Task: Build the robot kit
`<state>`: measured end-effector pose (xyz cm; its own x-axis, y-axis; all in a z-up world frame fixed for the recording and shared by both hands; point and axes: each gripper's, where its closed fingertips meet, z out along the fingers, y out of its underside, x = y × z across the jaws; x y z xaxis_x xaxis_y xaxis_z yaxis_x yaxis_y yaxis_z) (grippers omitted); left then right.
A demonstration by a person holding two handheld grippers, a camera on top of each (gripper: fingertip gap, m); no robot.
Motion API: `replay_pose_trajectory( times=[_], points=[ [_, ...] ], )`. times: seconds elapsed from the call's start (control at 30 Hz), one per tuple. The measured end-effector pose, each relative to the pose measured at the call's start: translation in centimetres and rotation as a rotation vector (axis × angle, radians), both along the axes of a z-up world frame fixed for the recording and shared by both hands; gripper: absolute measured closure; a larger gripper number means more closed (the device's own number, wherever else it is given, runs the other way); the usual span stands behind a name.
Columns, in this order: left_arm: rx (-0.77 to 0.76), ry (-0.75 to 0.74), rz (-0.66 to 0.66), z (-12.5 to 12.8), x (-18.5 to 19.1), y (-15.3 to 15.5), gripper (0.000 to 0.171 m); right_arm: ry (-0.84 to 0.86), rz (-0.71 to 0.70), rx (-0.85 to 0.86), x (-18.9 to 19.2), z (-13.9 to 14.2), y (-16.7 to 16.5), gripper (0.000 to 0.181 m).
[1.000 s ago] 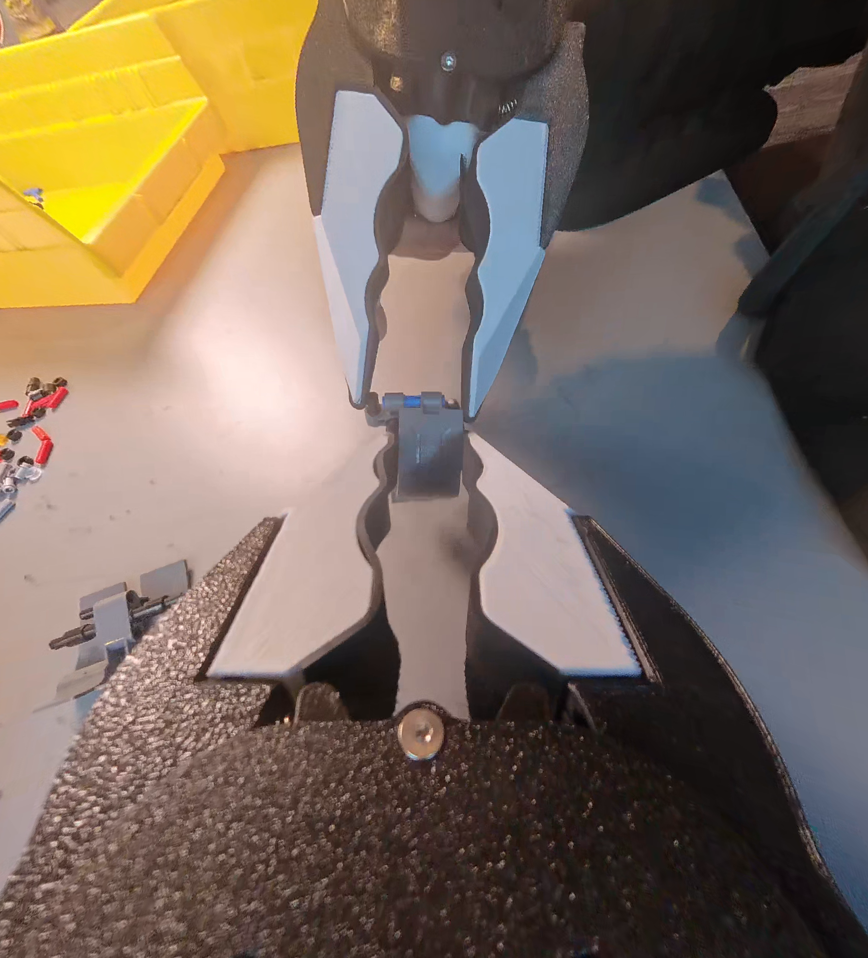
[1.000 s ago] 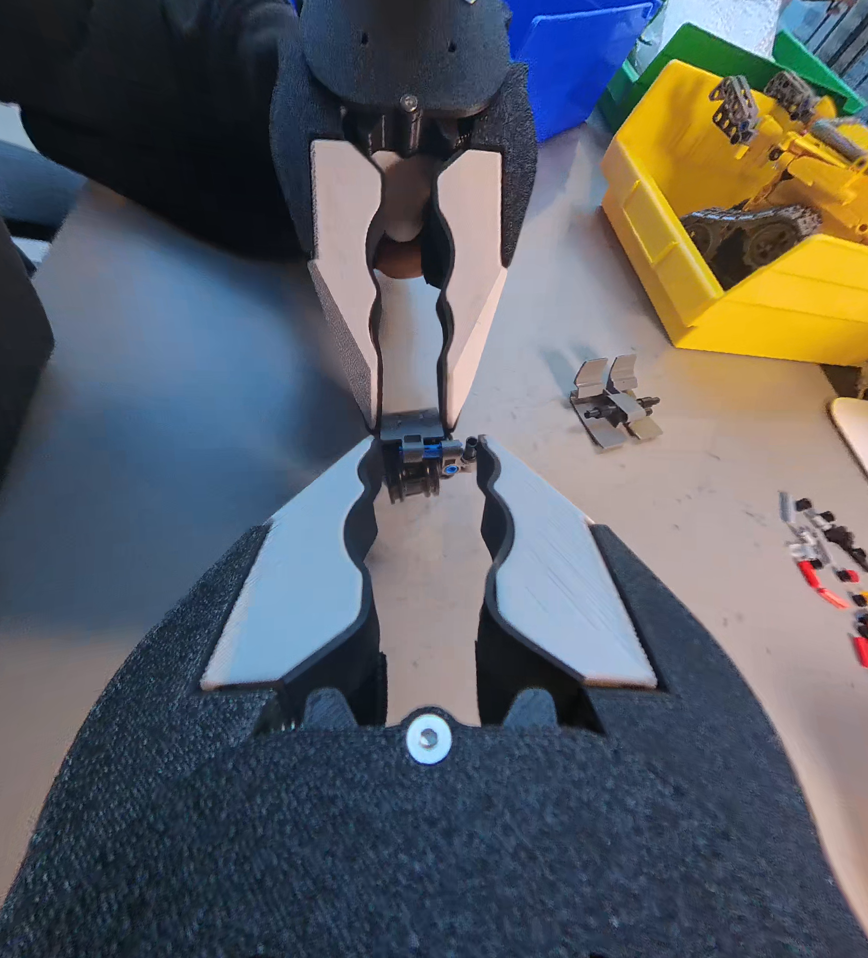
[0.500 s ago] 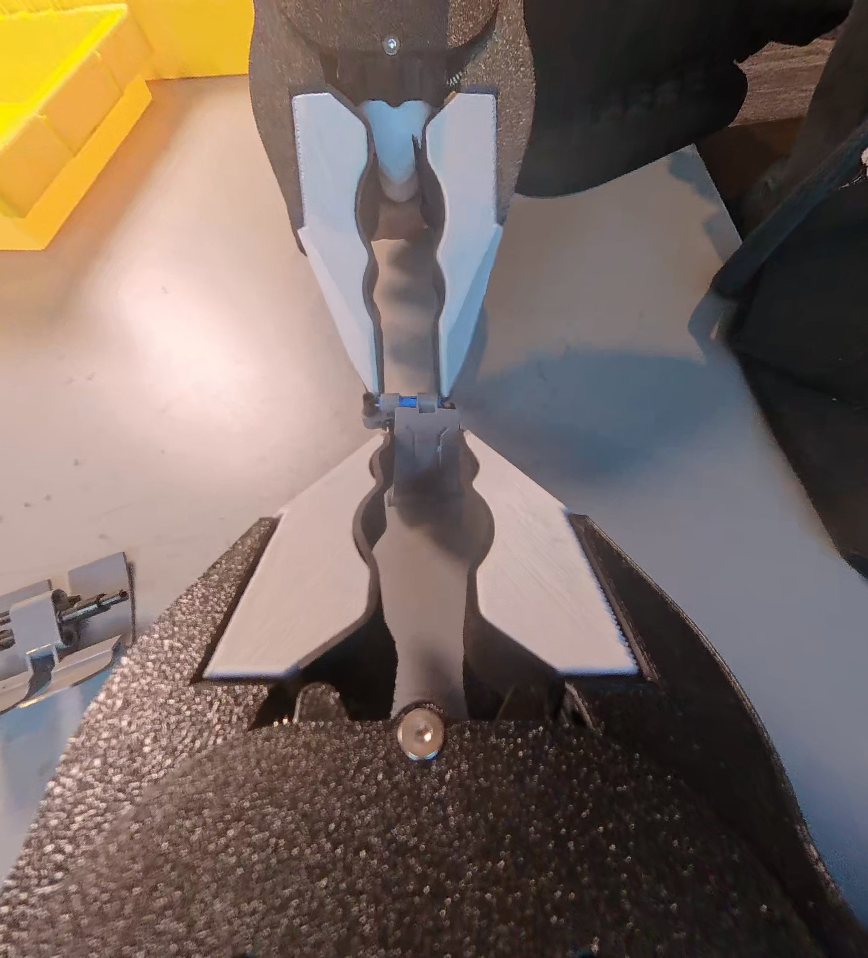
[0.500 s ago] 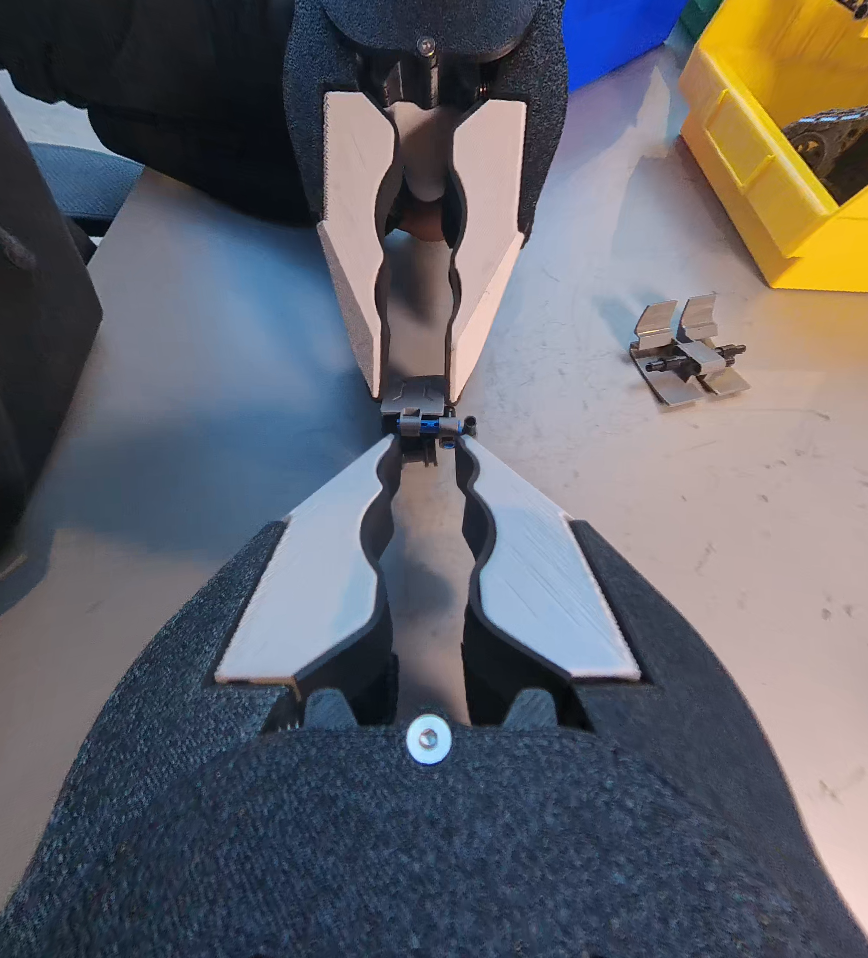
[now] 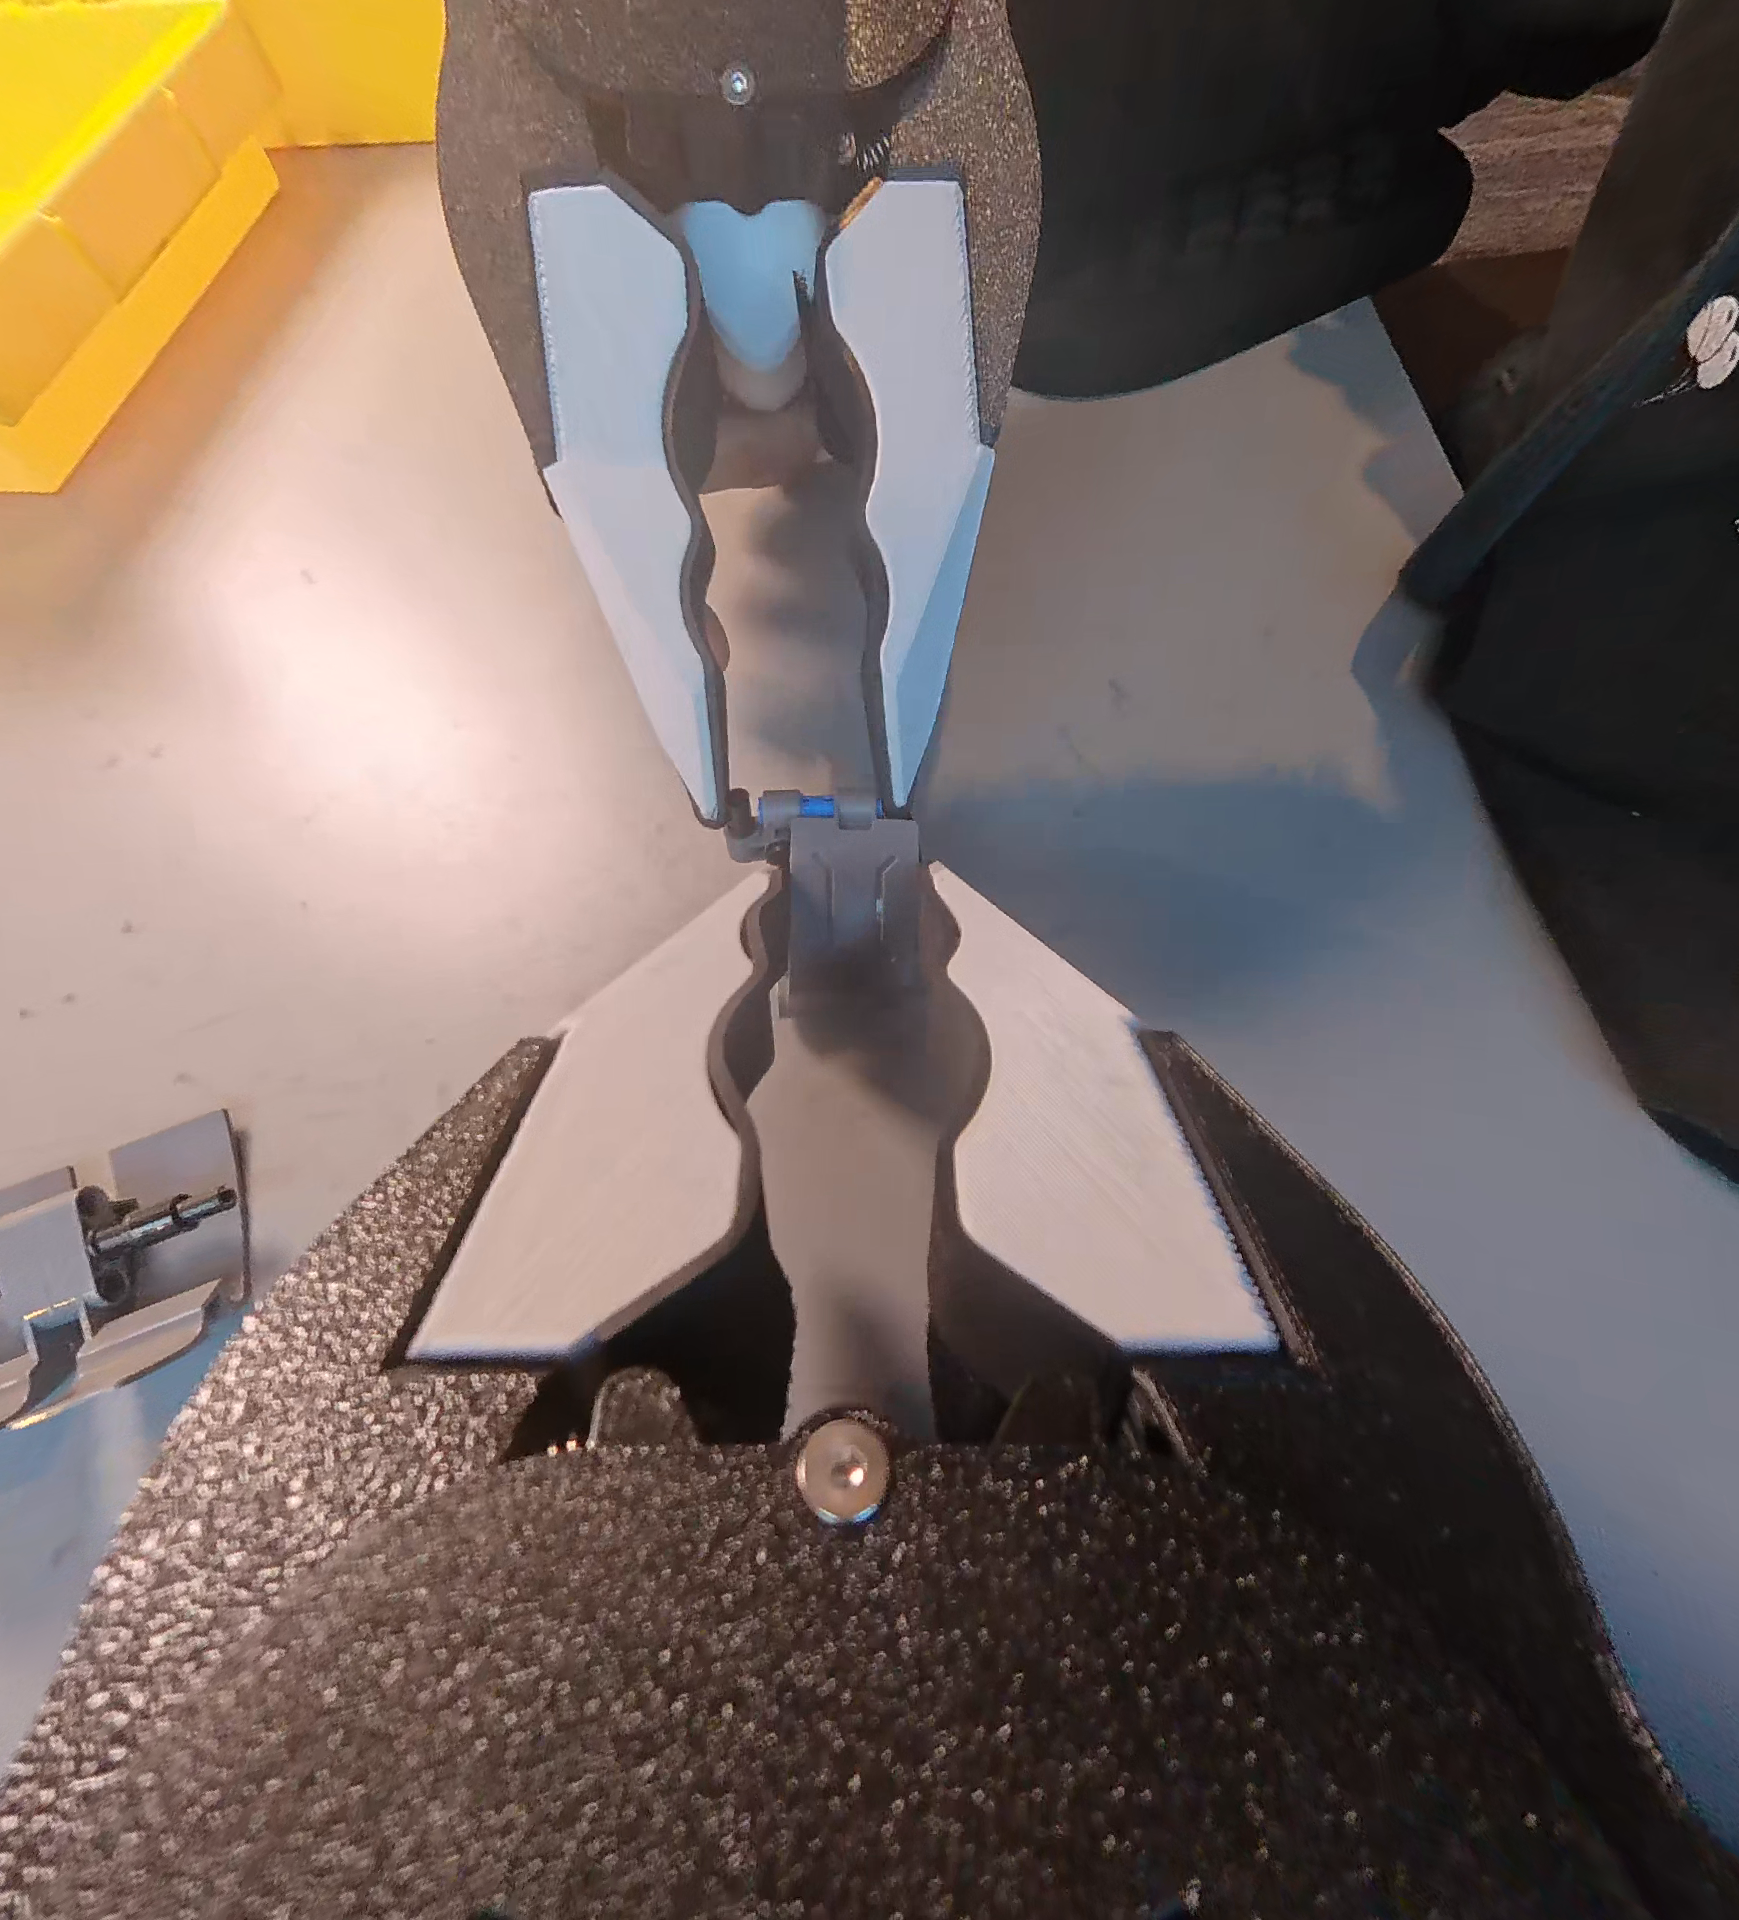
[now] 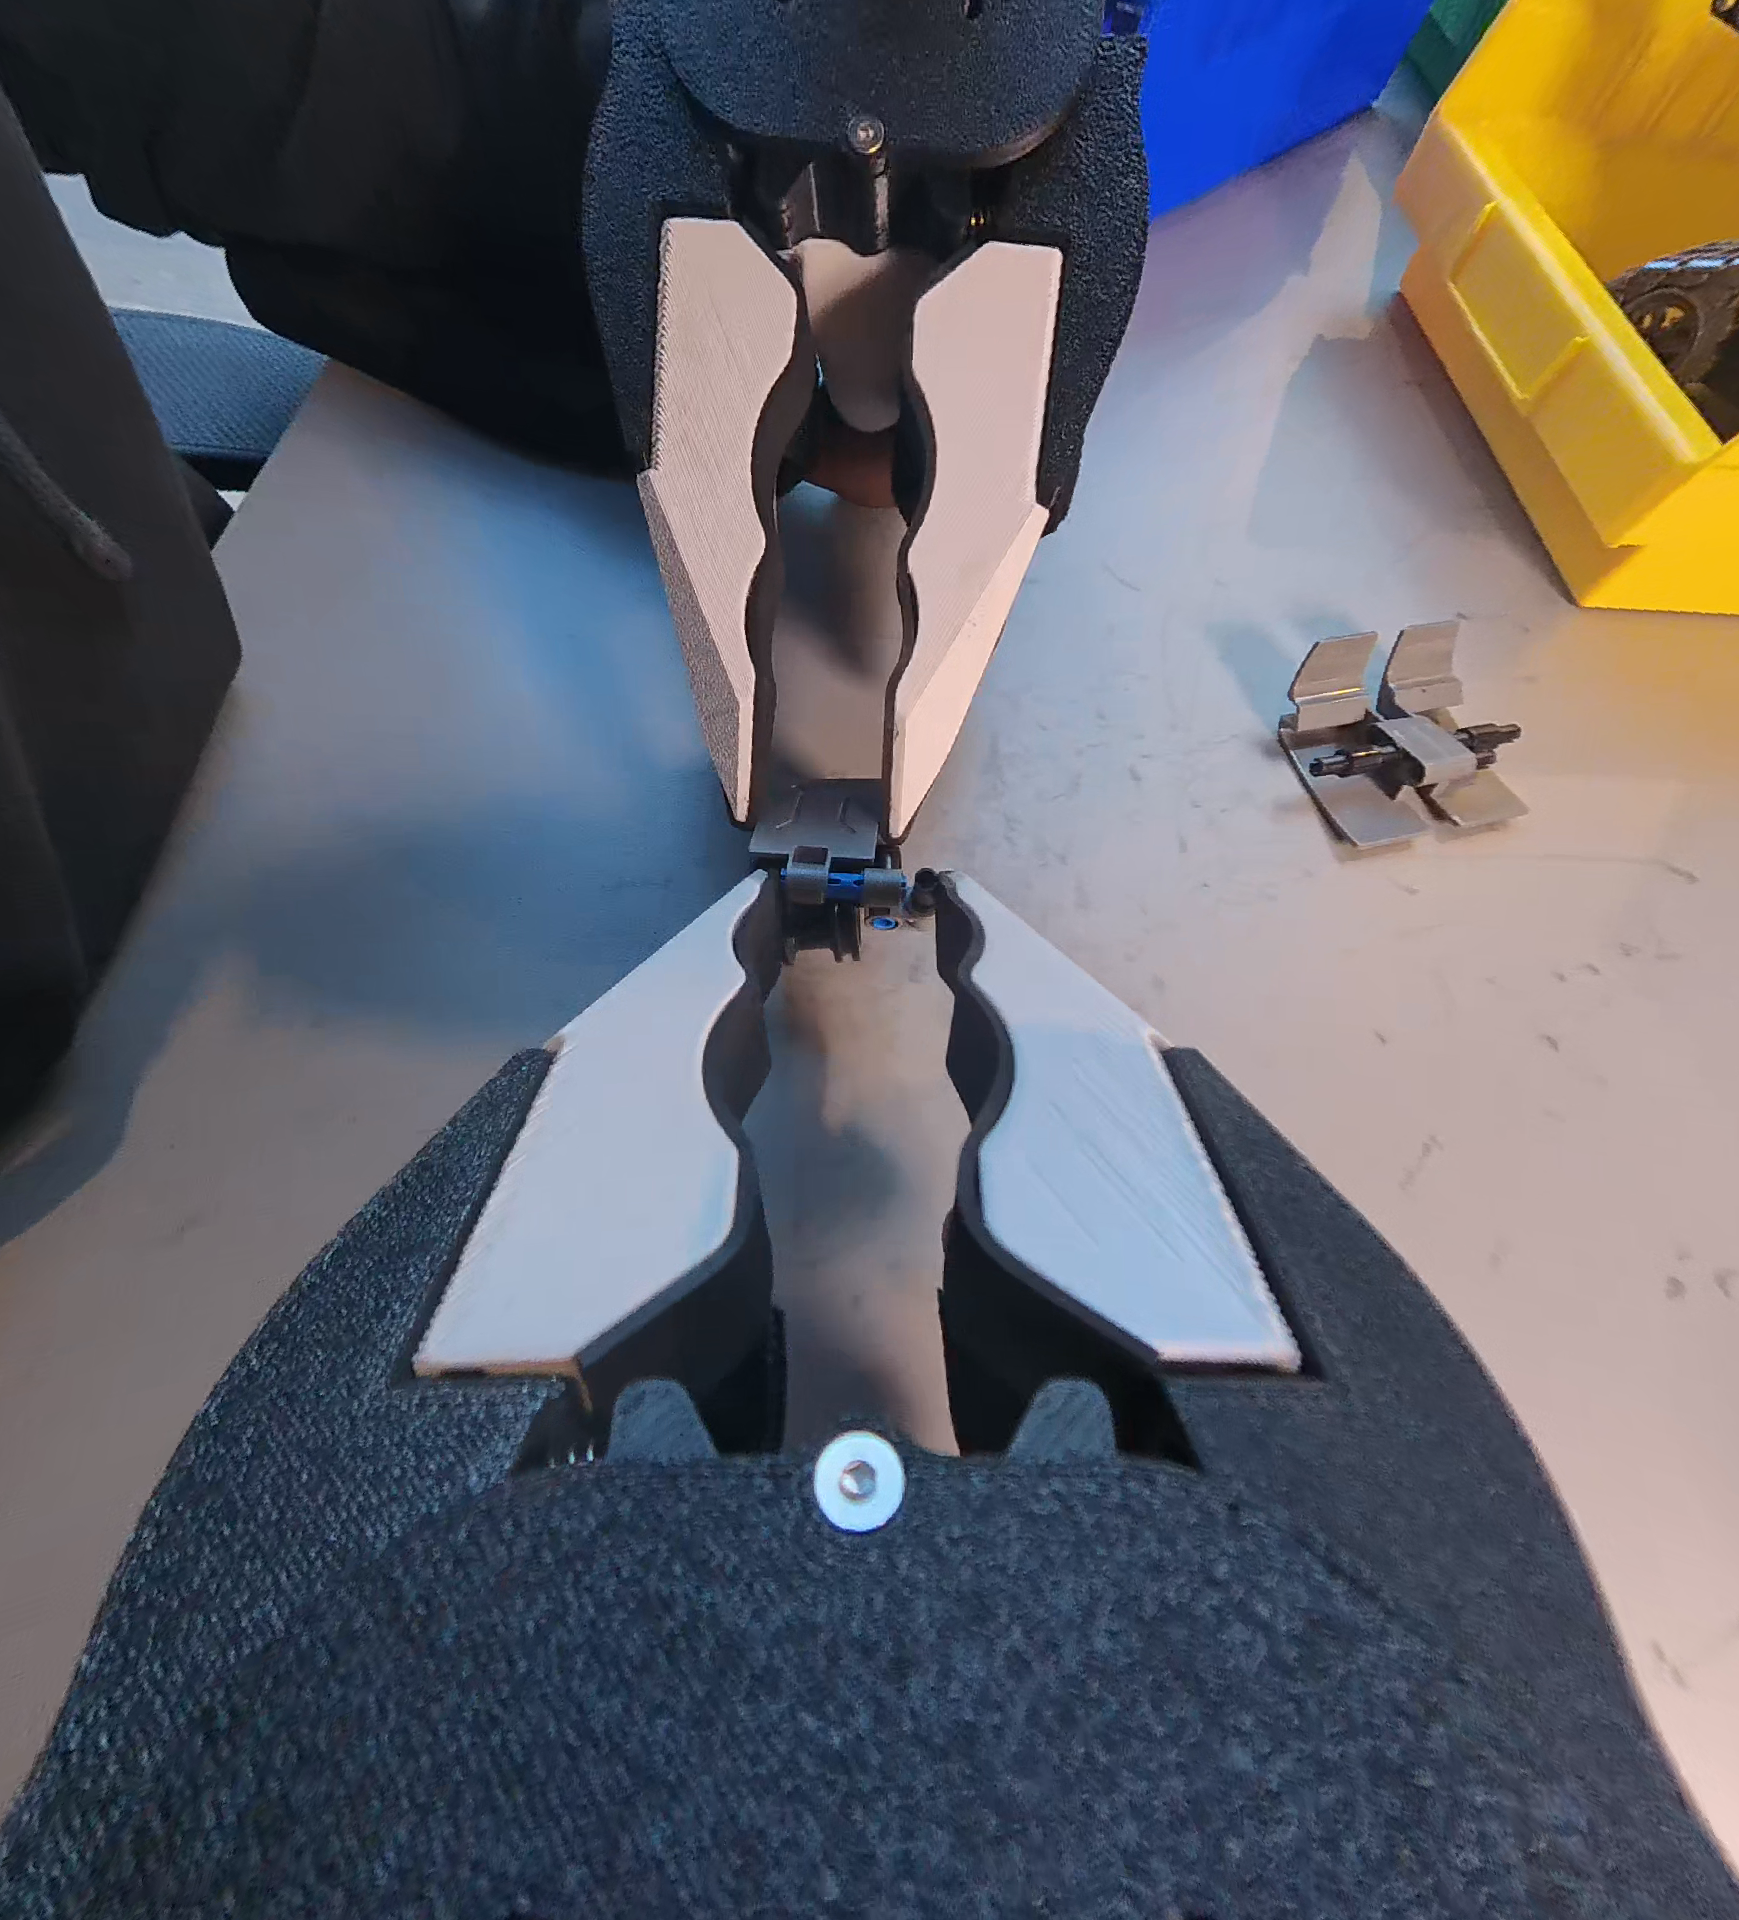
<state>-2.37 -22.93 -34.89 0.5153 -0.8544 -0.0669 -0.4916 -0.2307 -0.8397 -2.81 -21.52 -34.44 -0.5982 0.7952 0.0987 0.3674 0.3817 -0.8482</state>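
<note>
Just above the pale worktop point(image 5: 273, 727), left claw point(image 5: 849, 894) and right claw point(image 6: 849, 899) both clench one small grey hinged brick assembly point(image 5: 844, 883); spare at 8 o'clock. Keep pull axial.

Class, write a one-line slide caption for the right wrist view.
Two grippers meet tip to tip over a grey table, both gripping one small grey brick assembly; a similar assembly lies beside a yellow bin.

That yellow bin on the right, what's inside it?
In the right wrist view, the yellow bin holds something with a dark toothed wheel and black track links. The picture's edge cuts off the rest, and the bin's front wall hides its floor.
</note>
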Motion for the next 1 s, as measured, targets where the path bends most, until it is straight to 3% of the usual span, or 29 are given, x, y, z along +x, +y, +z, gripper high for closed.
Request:
replay_pose_trajectory(
  times=[0.2, 0.47, 0.57, 1.0],
  points=[
    [0.021, 0.050, 0.031, -0.29, -0.15, 0.16, 0.141, -0.003, -0.044, 0.003, -0.20, -0.03, 0.27, 0.152],
    [-0.052, -0.005, 0.059, -0.20, -0.42, 0.36, 0.147, -0.007, -0.021, -0.044, 0.09, 0.11, -0.19, 0.144],
    [-0.090, -0.035, 0.061, -0.14, -0.24, 0.27, 0.147, 0.004, -0.020, -0.058, 0.07, 0.43, -0.09, 0.153],
    [-0.214, -0.112, 0.108, -0.22, -0.01, 0.23, 0.148, 0.016, -0.009, -0.015, 0.33, 0.18, -0.10, 0.155]
  ],
)
